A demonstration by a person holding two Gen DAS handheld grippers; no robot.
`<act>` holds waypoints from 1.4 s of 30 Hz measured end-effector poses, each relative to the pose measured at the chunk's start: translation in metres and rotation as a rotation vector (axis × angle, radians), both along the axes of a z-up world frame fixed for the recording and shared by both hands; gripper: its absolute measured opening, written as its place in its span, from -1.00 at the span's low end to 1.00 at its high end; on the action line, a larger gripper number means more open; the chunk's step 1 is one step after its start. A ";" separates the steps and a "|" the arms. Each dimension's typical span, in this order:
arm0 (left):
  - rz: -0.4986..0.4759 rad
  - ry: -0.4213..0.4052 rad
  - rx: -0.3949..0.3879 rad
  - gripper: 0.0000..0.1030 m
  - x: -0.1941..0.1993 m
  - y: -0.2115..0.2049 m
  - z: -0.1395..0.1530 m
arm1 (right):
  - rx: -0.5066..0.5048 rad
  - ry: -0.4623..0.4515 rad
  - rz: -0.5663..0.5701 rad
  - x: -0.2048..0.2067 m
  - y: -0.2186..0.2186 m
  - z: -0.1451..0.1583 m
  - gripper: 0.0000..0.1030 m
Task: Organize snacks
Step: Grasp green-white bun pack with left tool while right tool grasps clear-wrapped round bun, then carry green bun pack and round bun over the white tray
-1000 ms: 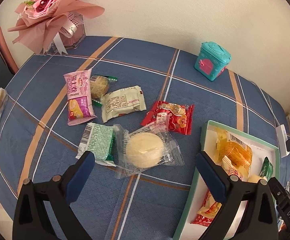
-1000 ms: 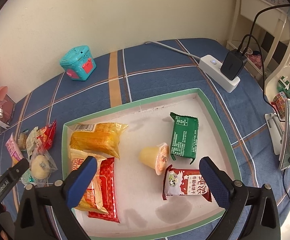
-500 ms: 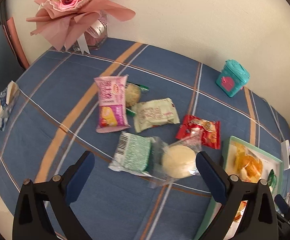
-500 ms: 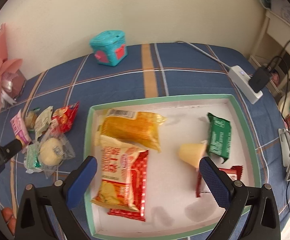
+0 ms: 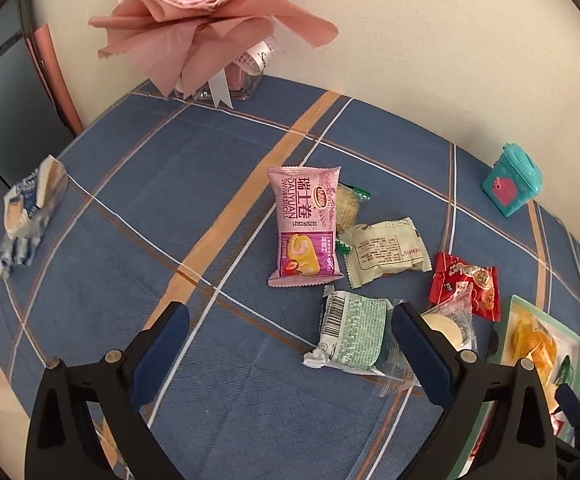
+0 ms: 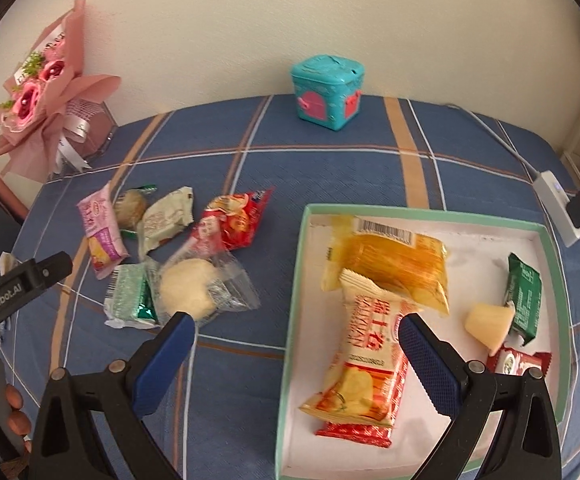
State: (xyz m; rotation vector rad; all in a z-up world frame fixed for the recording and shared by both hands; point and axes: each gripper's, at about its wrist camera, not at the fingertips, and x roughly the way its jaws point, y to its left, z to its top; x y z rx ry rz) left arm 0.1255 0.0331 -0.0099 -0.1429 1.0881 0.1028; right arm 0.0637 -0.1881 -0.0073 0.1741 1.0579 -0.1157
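Six loose snacks lie in a cluster on the blue plaid desk [image 5: 137, 208]. The pink Swiss-roll packet [image 5: 305, 227] sits farthest left, with a round pastry in a green-ended wrapper [image 5: 348, 206] partly tucked behind it. Just right of these lies a pale green packet [image 5: 386, 251], then a red packet [image 5: 464, 284]. Nearer the camera, a mint-green barcoded packet [image 5: 350, 330] touches a round white cake in a clear wrapper [image 6: 193, 288].

To the right of the cluster stands the green-rimmed tray [image 6: 294, 320]. It holds an orange packet [image 6: 394, 264], a cream-and-red chip packet [image 6: 366, 360] overlapping it, a jelly cup [image 6: 488, 322] on its side, a dark green packet [image 6: 524, 296], and a red-and-white packet [image 6: 516, 362] at the near right.

The left tongs [image 5: 285, 338] hang wide apart and empty above the desk, just left of the mint-green packet. The right tongs [image 6: 296, 340] are also spread wide and empty, straddling the tray's left rim.

A teal toy chest [image 6: 328, 94] and a pink bouquet [image 5: 209, 12] stand by the wall.
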 end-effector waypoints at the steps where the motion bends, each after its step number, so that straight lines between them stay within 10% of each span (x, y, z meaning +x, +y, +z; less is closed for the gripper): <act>1: 0.001 0.013 -0.025 0.96 0.003 0.002 -0.003 | -0.005 -0.003 0.002 0.003 0.004 0.000 1.00; 30: -0.042 0.220 -0.135 0.96 0.040 -0.028 -0.086 | -0.004 0.081 0.157 0.060 0.072 -0.077 0.91; 38: -0.052 0.205 -0.168 0.09 0.038 -0.034 -0.084 | 0.030 0.080 0.133 0.057 0.059 -0.073 0.65; 42: -0.038 0.206 -0.198 0.01 0.036 -0.030 -0.082 | 0.019 0.081 0.137 0.056 0.059 -0.068 0.58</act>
